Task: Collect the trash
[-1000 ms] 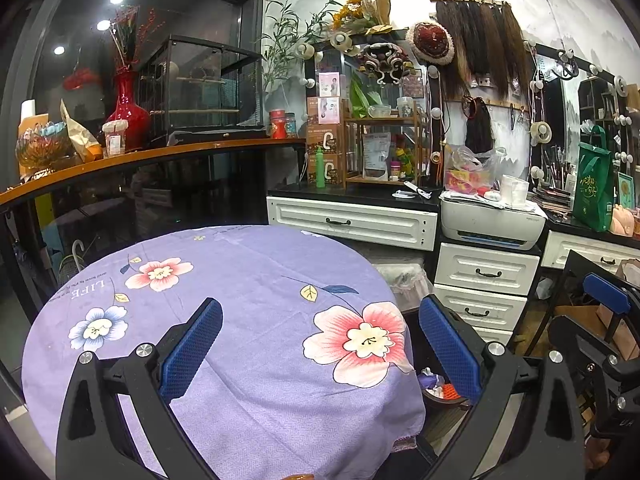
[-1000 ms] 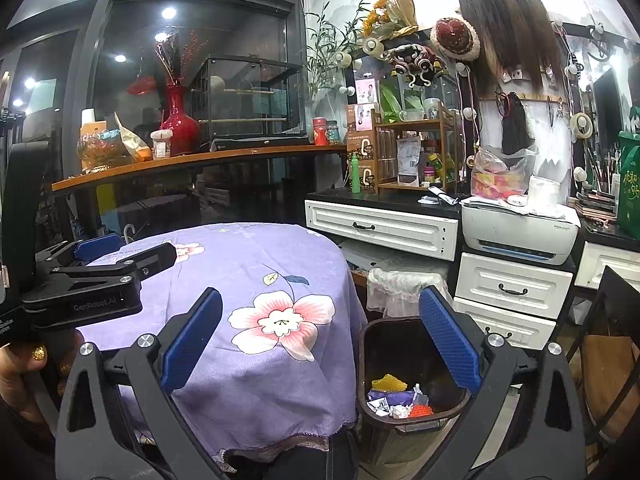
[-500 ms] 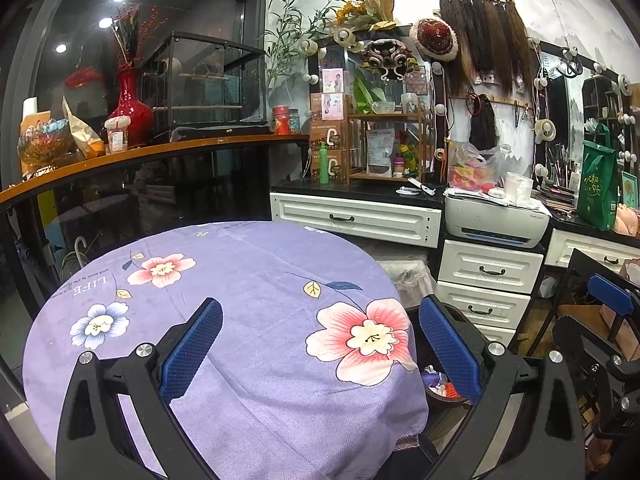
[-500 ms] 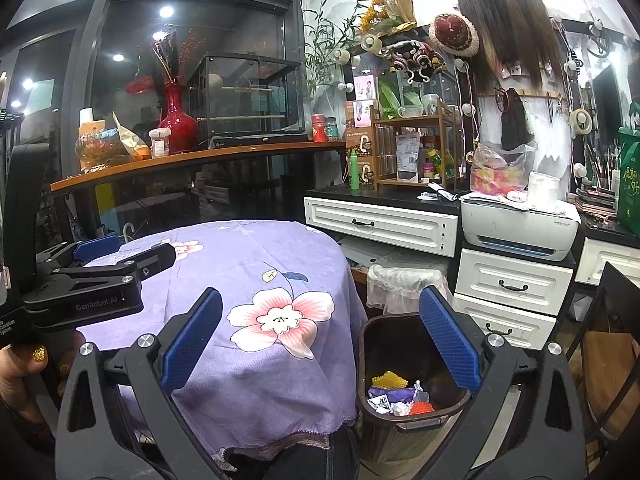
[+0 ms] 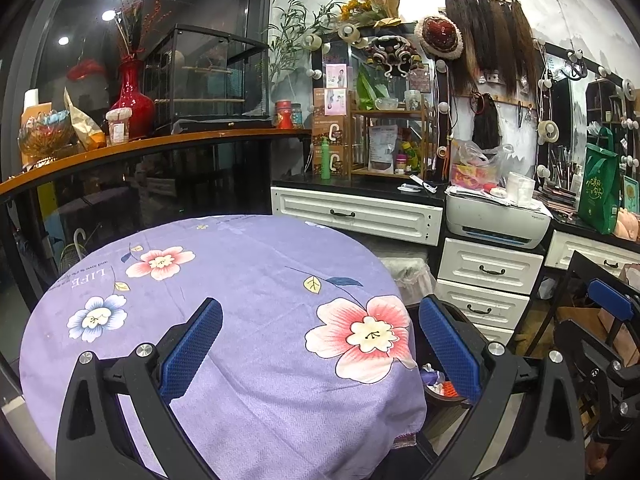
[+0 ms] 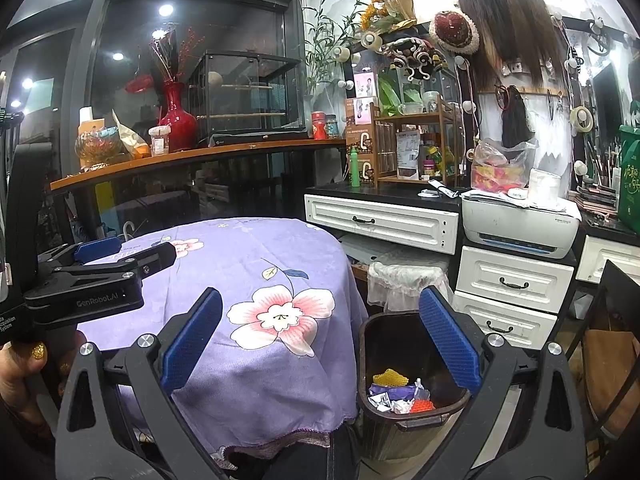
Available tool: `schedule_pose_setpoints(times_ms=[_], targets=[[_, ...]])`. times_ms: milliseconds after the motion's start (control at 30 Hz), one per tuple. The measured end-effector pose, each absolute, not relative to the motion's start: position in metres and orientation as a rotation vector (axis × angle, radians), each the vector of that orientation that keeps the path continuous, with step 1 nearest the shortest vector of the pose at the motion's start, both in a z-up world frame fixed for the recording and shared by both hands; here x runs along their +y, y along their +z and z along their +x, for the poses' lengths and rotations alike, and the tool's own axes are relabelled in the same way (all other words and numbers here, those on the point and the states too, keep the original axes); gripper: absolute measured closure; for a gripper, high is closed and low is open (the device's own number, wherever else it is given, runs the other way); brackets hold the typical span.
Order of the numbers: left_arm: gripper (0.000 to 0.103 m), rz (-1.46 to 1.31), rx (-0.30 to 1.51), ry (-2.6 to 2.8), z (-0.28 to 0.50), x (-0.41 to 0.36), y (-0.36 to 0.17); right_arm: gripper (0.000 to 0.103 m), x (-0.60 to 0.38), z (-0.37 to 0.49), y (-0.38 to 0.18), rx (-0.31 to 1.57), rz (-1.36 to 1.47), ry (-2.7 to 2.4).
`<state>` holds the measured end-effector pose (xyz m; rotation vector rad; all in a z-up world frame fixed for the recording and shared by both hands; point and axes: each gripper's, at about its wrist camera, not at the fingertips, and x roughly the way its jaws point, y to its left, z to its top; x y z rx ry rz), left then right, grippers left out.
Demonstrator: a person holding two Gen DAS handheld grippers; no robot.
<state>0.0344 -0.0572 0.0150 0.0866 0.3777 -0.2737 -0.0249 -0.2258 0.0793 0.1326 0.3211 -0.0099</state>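
Observation:
A dark trash bin (image 6: 404, 328) stands on the floor right of the round table (image 6: 248, 256) with its purple flowered cloth. Crumpled trash (image 6: 396, 394) lies inside: yellow, purple, white and orange bits. The bin's edge and some trash (image 5: 436, 384) also show in the left wrist view past the table (image 5: 240, 280). My left gripper (image 5: 320, 344) is open and empty above the table; it also shows in the right wrist view (image 6: 128, 254). My right gripper (image 6: 320, 344) is open and empty, above the table's right edge and the bin. It shows at the right of the left wrist view (image 5: 608, 320).
White drawers (image 6: 380, 220) and a printer (image 6: 520, 228) line the back wall. A second lined bin (image 6: 404, 280) stands behind the dark one. A curved wooden counter (image 6: 192, 158) with a red vase (image 6: 176, 118) runs at the back left. A dark chair (image 6: 612, 340) stands at the right.
Both views have shifted slightly; the scene sits a little higher and farther right in the left view. Both grippers stay open and empty.

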Motion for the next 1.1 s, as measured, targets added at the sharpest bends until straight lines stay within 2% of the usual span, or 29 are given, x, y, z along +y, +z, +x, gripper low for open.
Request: schedule_pose_setpoints(times_ms=[1100], targets=[[0.005,0.089,0.391,-0.277,0.0353,-0.0584,0.012,0.006,-0.222,-0.0242,0.076,0.332,0.136,-0.01]])
